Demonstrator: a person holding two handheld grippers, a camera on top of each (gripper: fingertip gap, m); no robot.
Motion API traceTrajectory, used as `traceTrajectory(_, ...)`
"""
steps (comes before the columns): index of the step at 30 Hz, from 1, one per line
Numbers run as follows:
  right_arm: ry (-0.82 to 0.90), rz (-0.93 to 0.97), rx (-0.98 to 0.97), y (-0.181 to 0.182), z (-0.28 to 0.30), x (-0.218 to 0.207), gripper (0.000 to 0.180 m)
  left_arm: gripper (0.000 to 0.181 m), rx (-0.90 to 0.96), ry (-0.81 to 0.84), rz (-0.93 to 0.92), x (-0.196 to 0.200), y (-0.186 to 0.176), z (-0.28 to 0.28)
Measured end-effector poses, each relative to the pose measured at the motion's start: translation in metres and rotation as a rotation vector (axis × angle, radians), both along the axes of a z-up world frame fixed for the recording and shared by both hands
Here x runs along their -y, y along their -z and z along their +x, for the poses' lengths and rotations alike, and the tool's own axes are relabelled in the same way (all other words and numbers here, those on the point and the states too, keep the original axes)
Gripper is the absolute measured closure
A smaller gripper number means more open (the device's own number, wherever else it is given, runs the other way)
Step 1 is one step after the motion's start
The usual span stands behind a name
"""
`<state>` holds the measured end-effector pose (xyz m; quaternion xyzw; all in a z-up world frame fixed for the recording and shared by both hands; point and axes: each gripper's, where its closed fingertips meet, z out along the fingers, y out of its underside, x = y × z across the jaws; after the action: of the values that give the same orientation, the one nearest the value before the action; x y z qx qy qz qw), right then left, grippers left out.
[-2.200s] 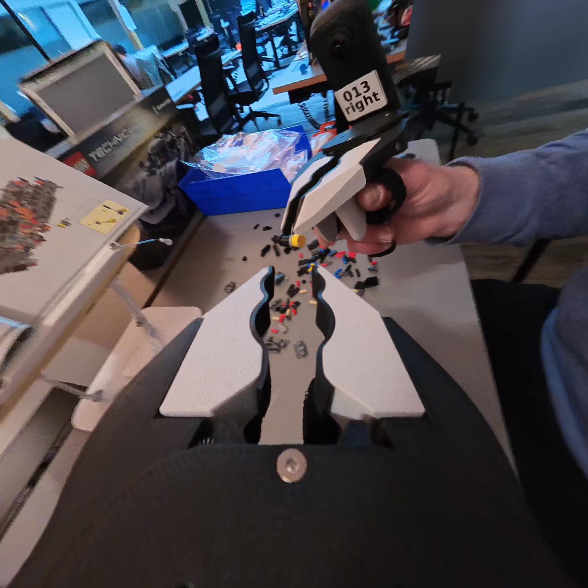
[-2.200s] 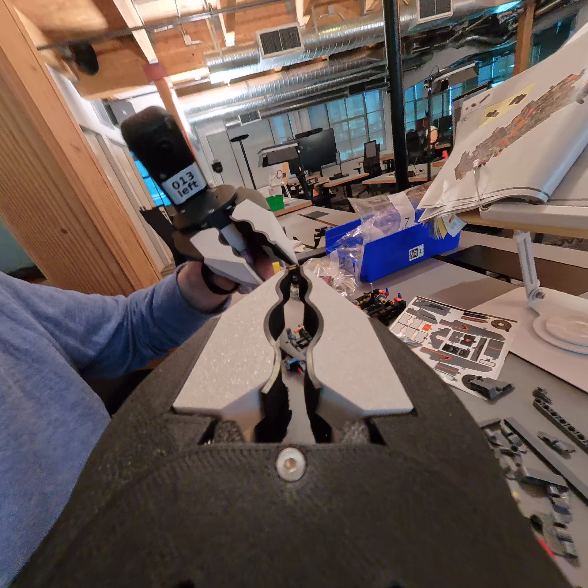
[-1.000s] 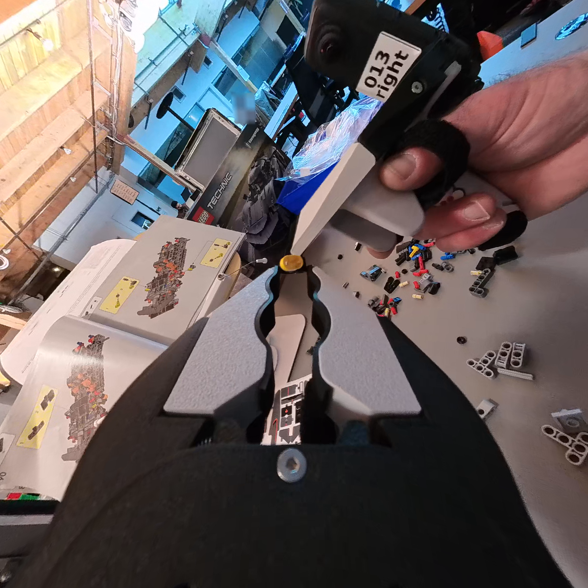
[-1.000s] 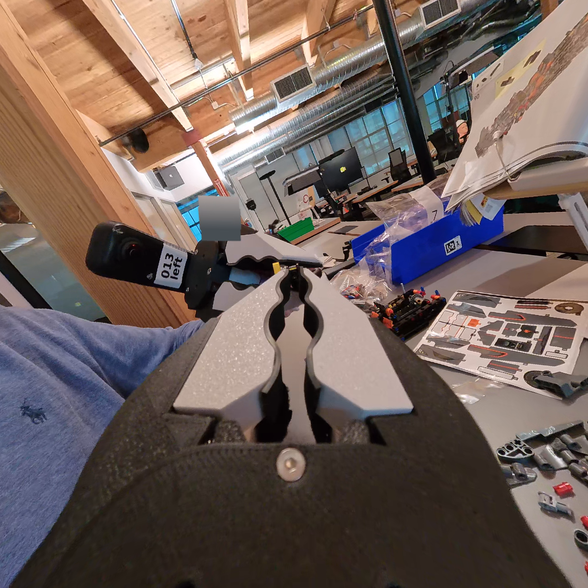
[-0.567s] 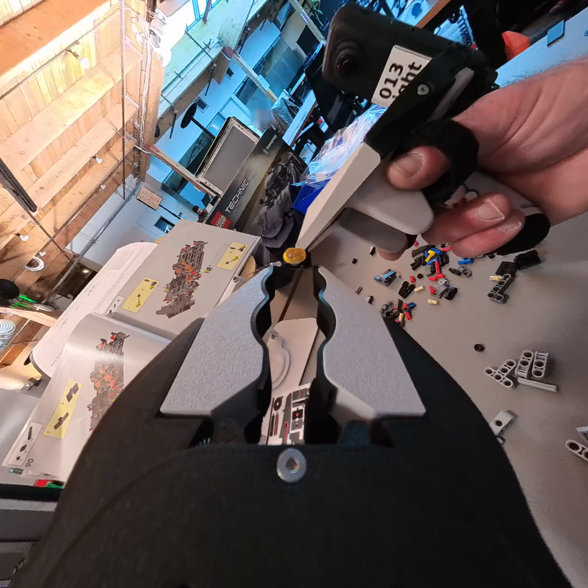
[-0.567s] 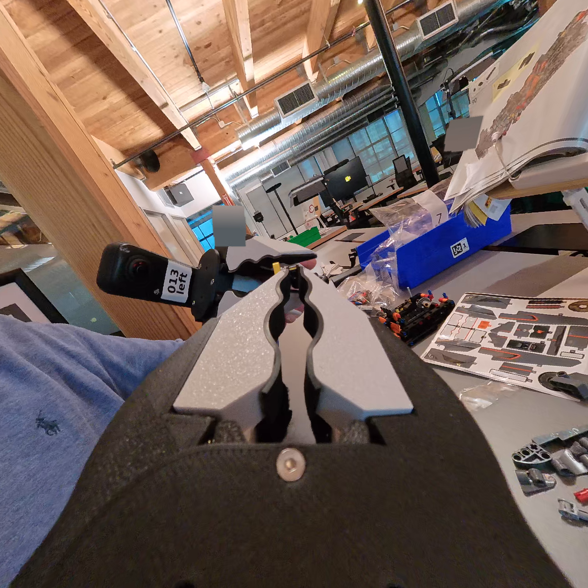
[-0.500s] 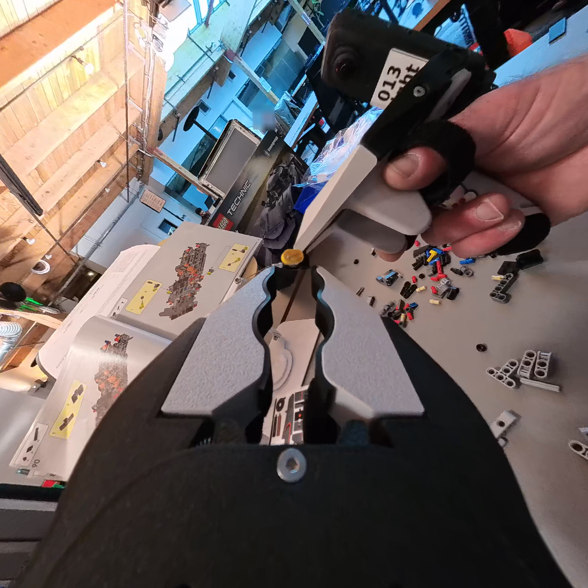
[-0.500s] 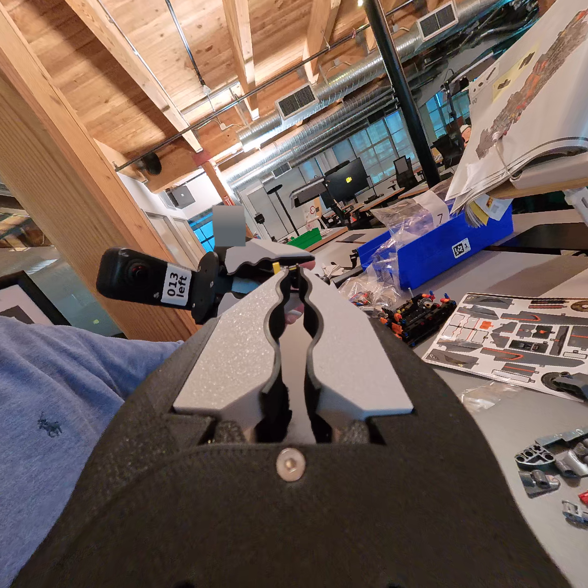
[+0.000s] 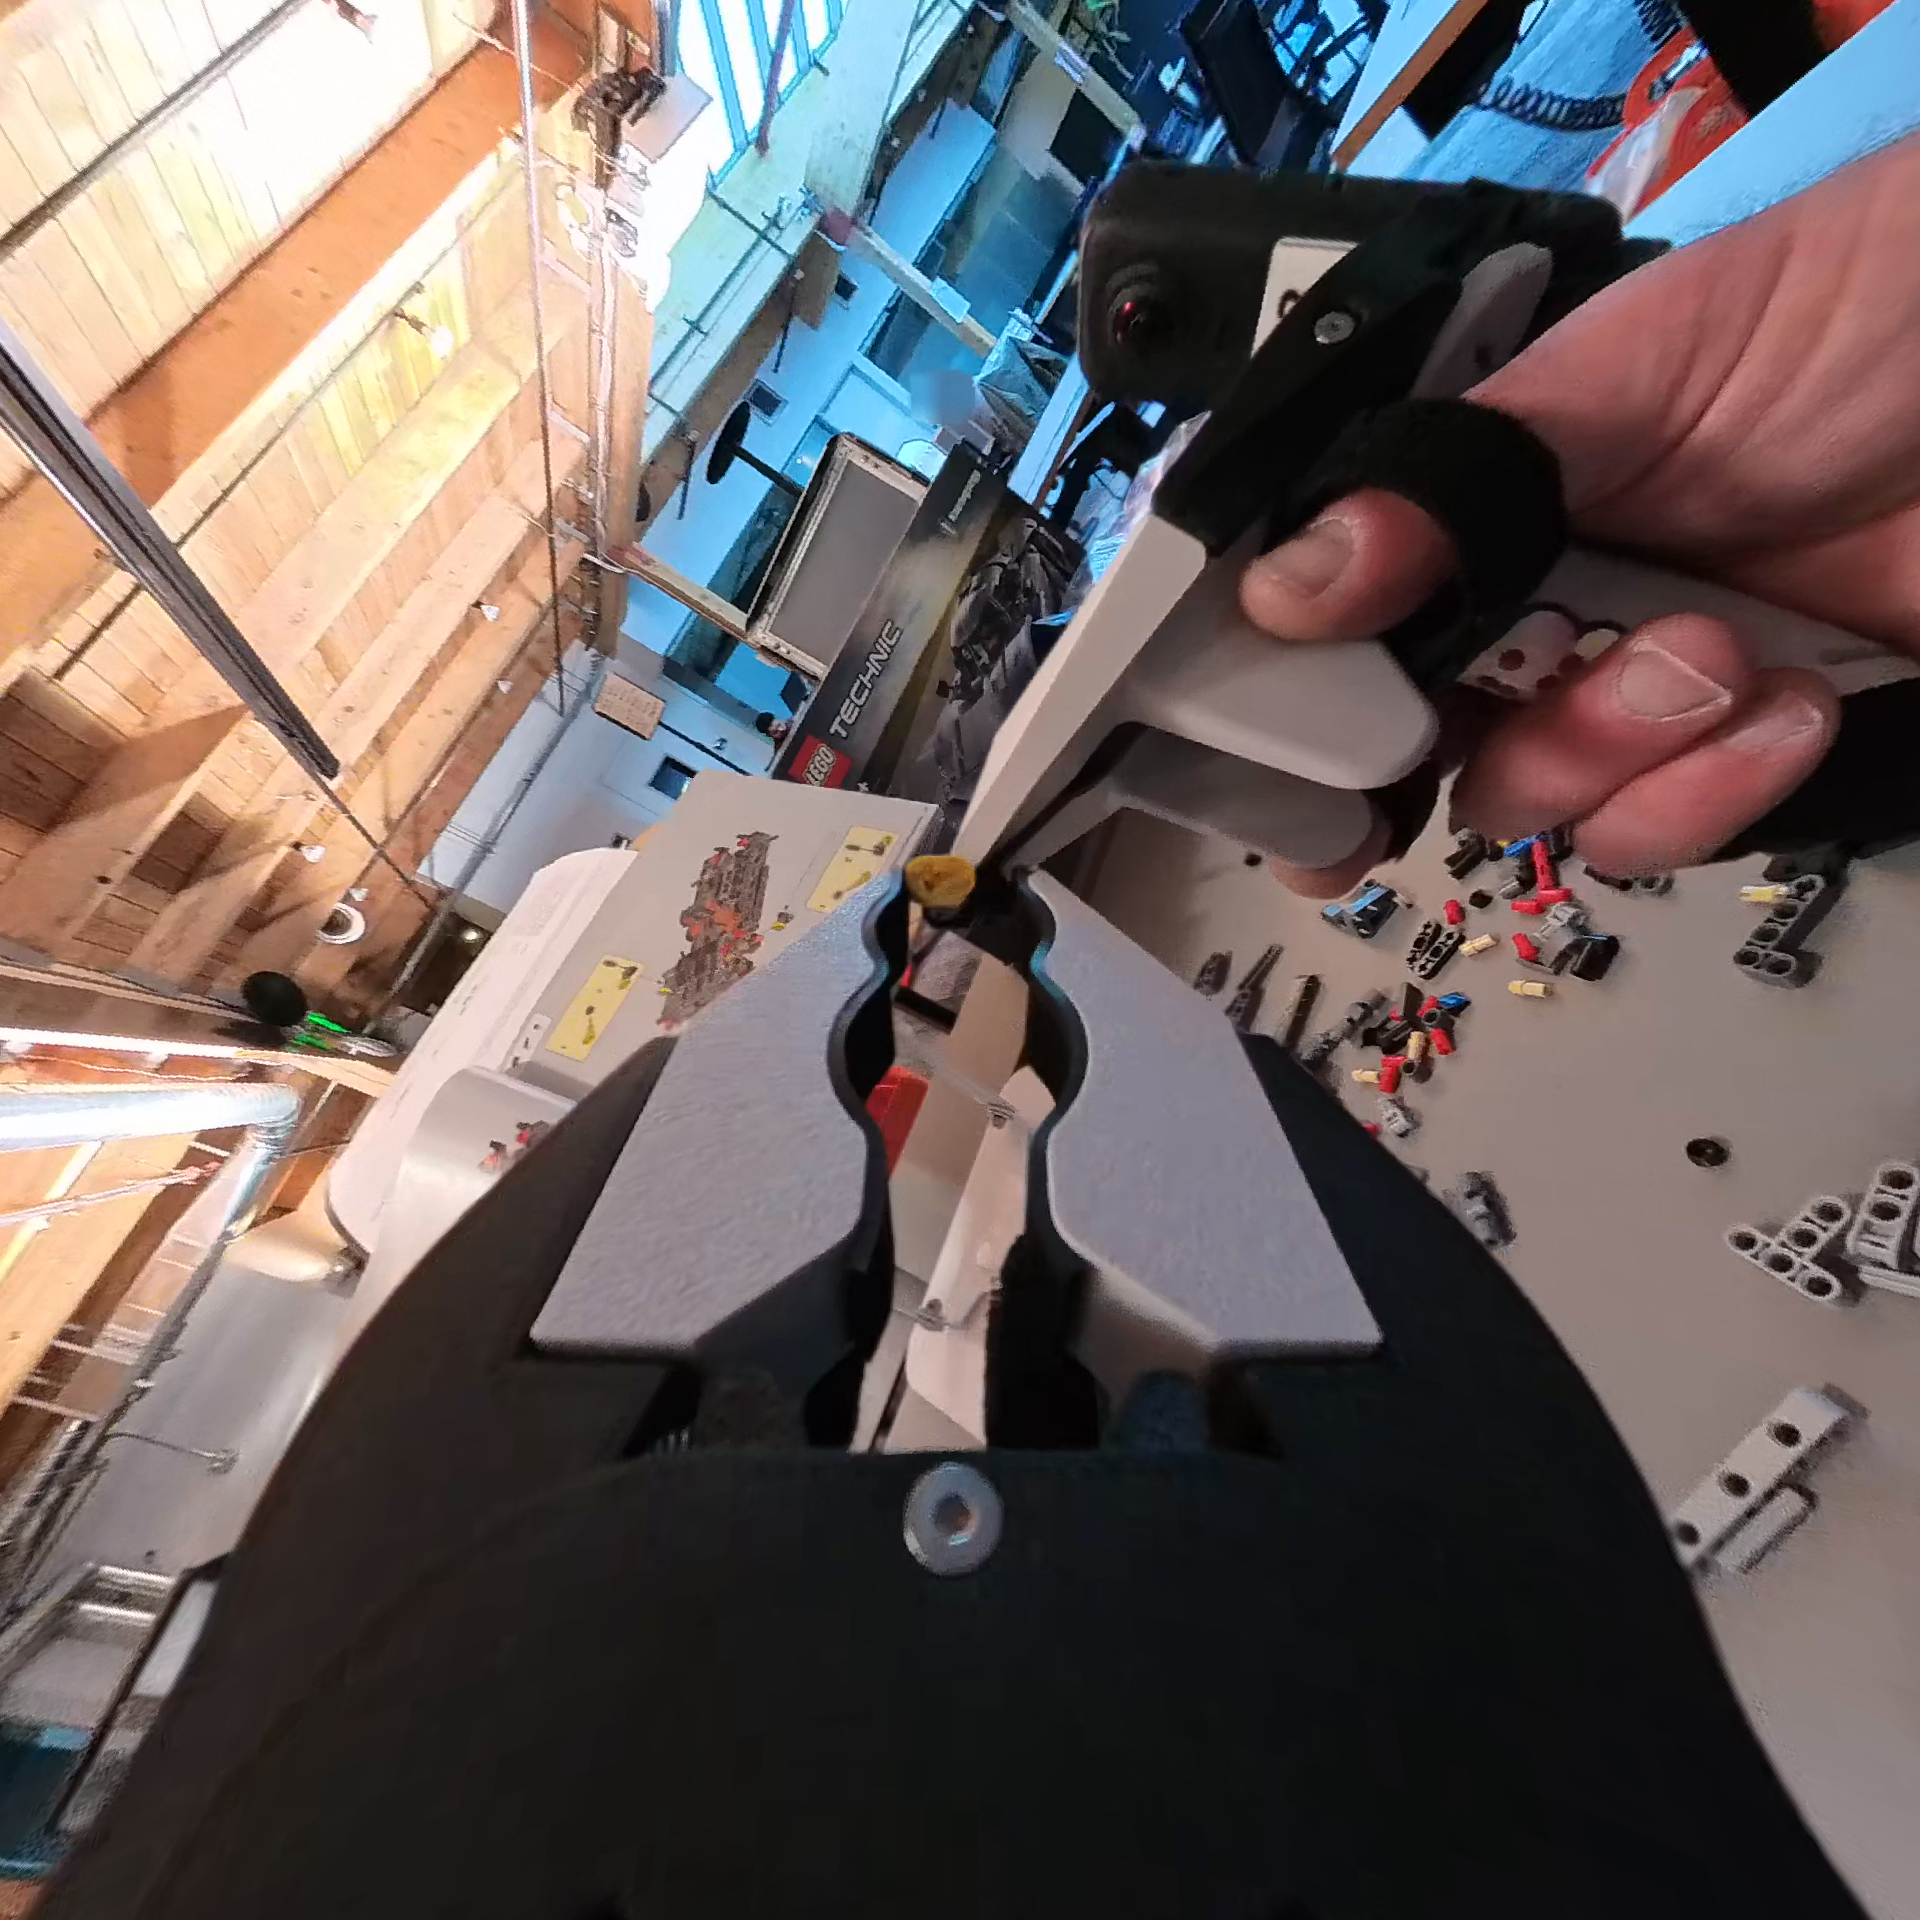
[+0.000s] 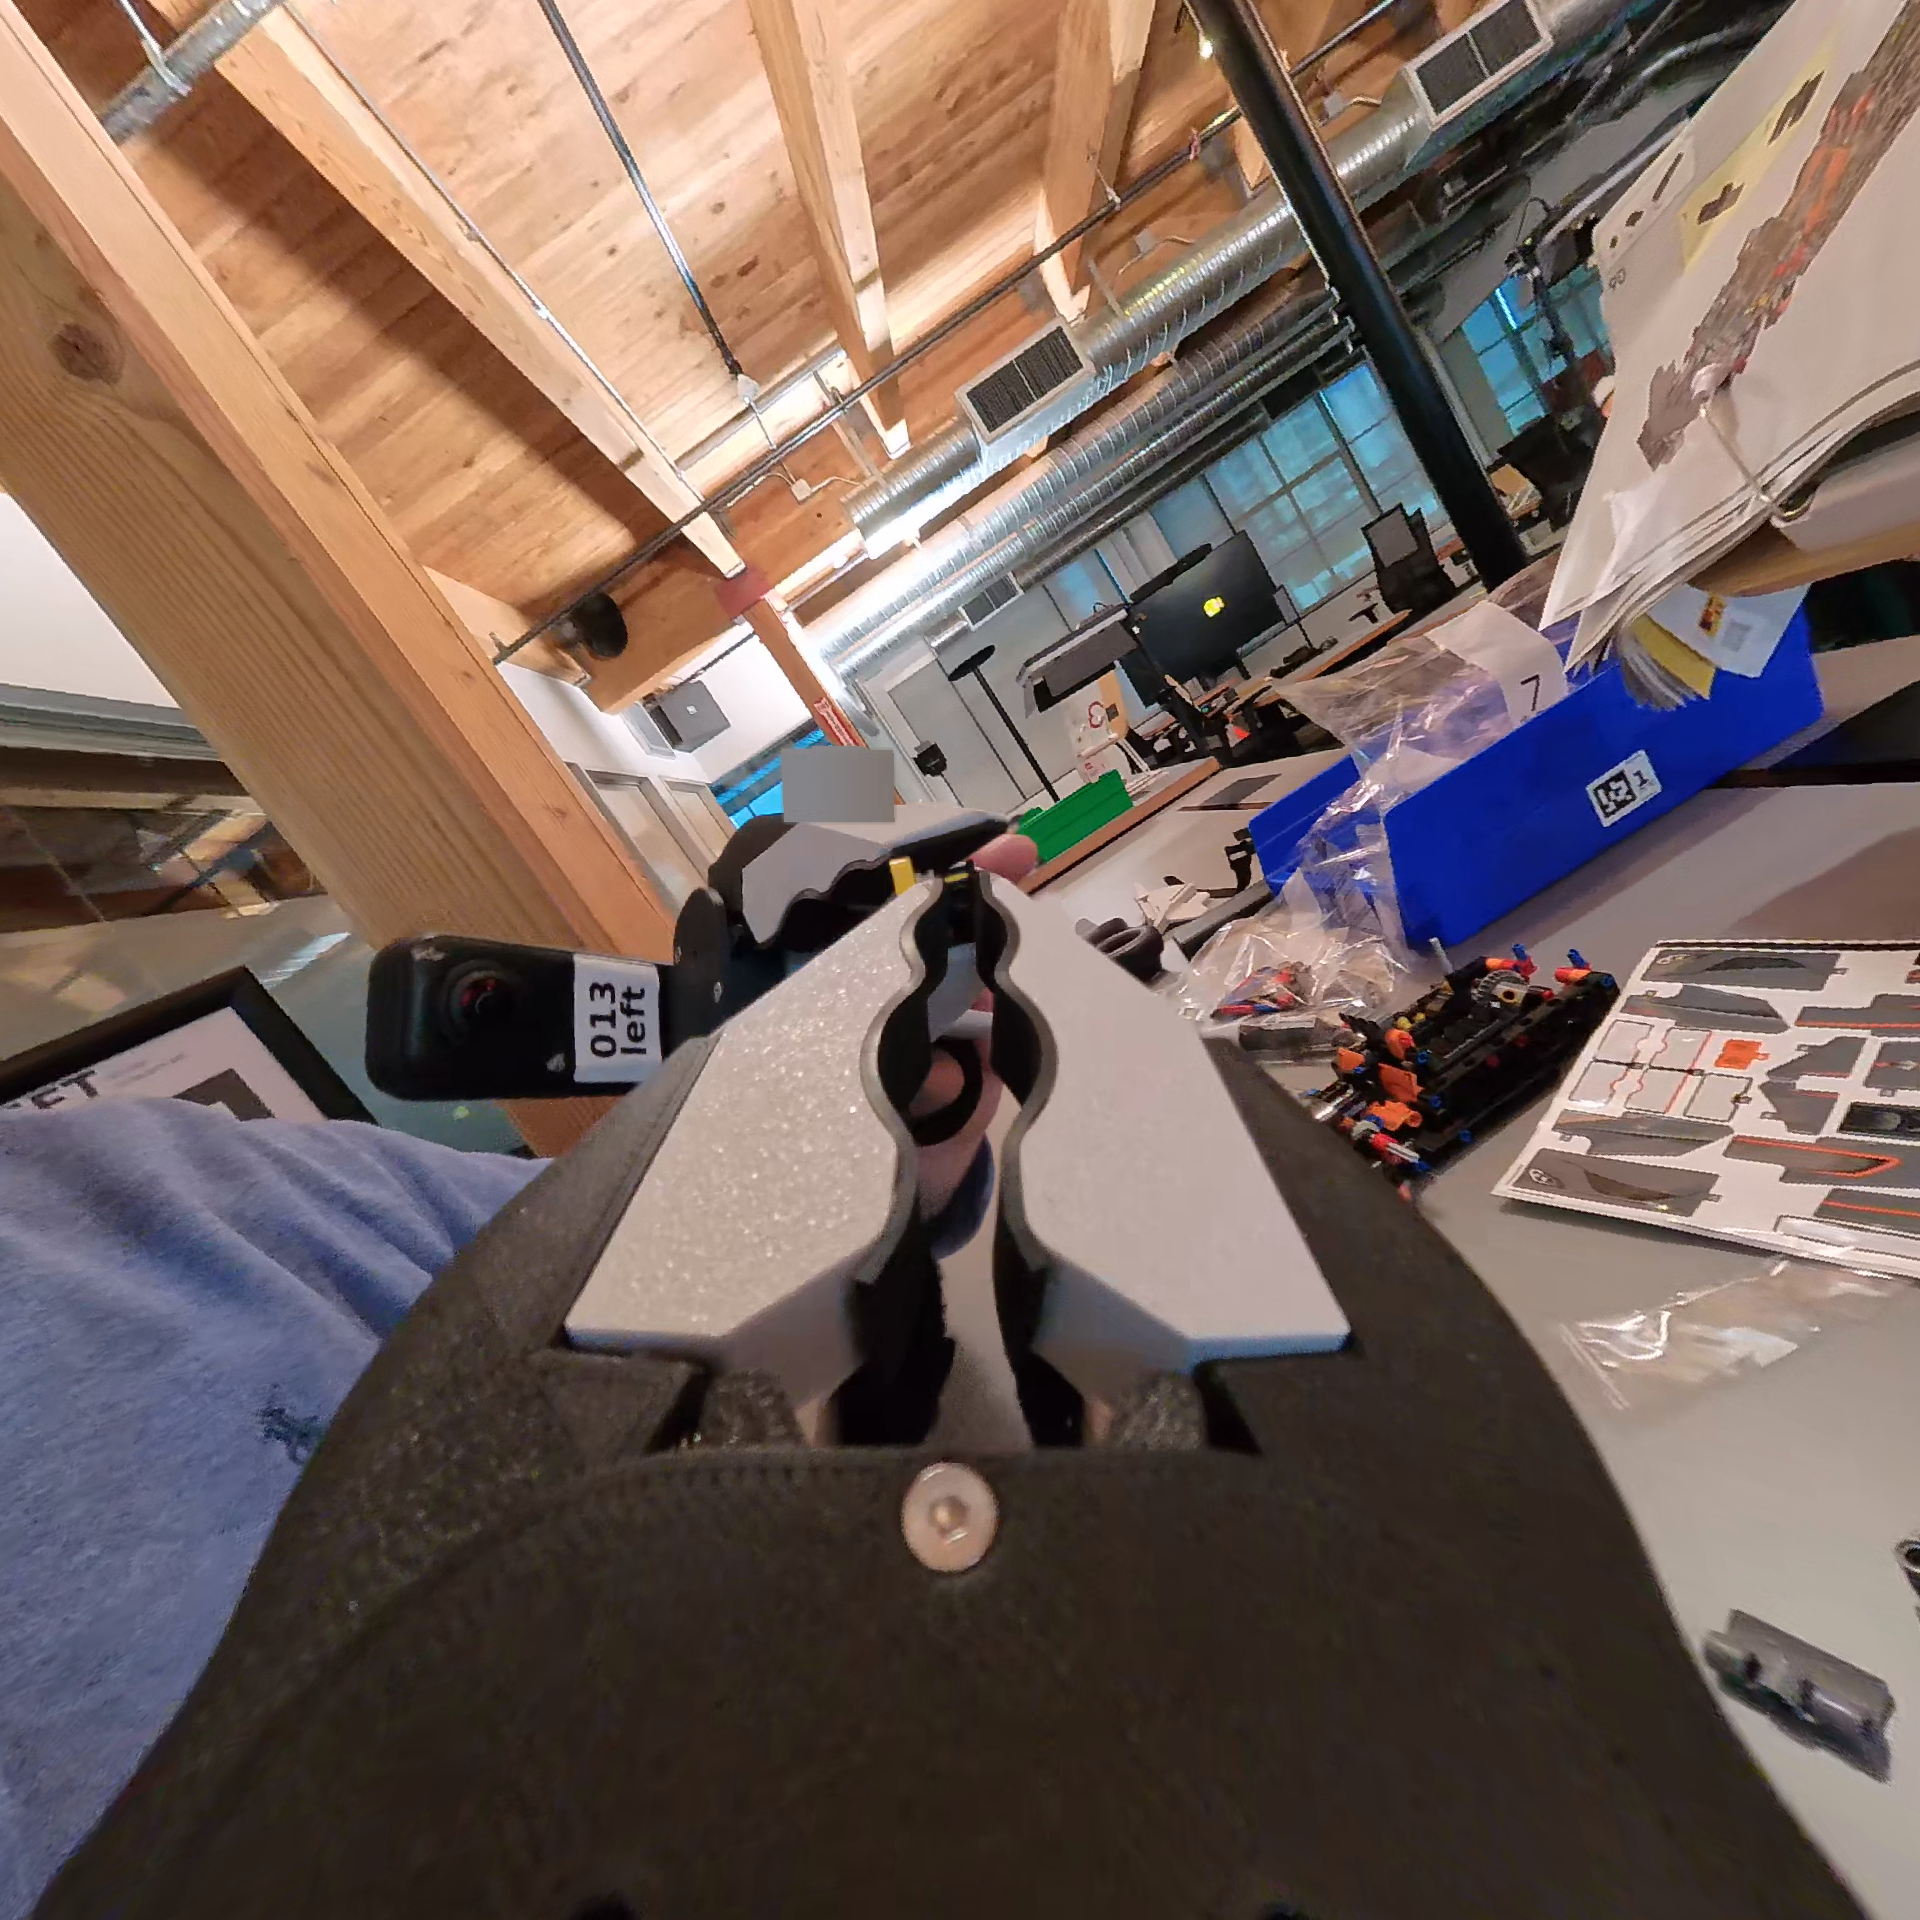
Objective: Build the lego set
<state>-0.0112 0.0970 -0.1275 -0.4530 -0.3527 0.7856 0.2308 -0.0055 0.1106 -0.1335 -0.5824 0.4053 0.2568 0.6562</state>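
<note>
- Lego set: what we have in hand is one small piece, a black pin with a yellow cap (image 9: 938, 881), held up in the air above the table (image 9: 1621, 1101), not yet on the build.
- We judge the step to be a handover or a fitting between our two tools; the pin sits right where their tips meet.
- Our left gripper (image 9: 961, 914) has its tips drawn close around the black stem of the pin, yellow cap poking out past them; it looks like a pinch, though the contact itself is small and partly in shadow.
- Our right gripper (image 10: 961, 894) has its tips nearly together on something dark; a bit of yellow shows just beside them. Whether it grips the same pin or a second part, we cannot tell.
- Next, we think, one tool must let go cleanly while the other keeps a firm hold, or the pin drops among the loose pieces (image 9: 1455, 956) scattered below.
- The partly built chassis (image 10: 1455, 1039), black with orange and blue pins, lies on the table beside the sticker sheet (image 10: 1745, 1091), well apart from both tools.
- The open instruction booklet (image 9: 769, 894) stands behind, on its stand.
</note>
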Motion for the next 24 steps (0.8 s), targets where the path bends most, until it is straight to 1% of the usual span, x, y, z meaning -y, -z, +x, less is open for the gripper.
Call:
traceTrajectory(7,-0.004,-0.026,0.006,0.002,-0.001,0.000,0.179,0.166,-0.026,-0.019,-0.017,0.000,0.002,-0.002)
traceTrajectory(18,0.022,-0.004,0.038,0.007,-0.006,0.001,0.175,0.167,-0.018,-0.040,-0.033,0.004,0.004,-0.011)
traceTrajectory(24,0.037,-0.009,0.048,0.010,-0.007,-0.002,0.177,0.167,-0.014,-0.052,-0.037,0.007,0.003,-0.018)
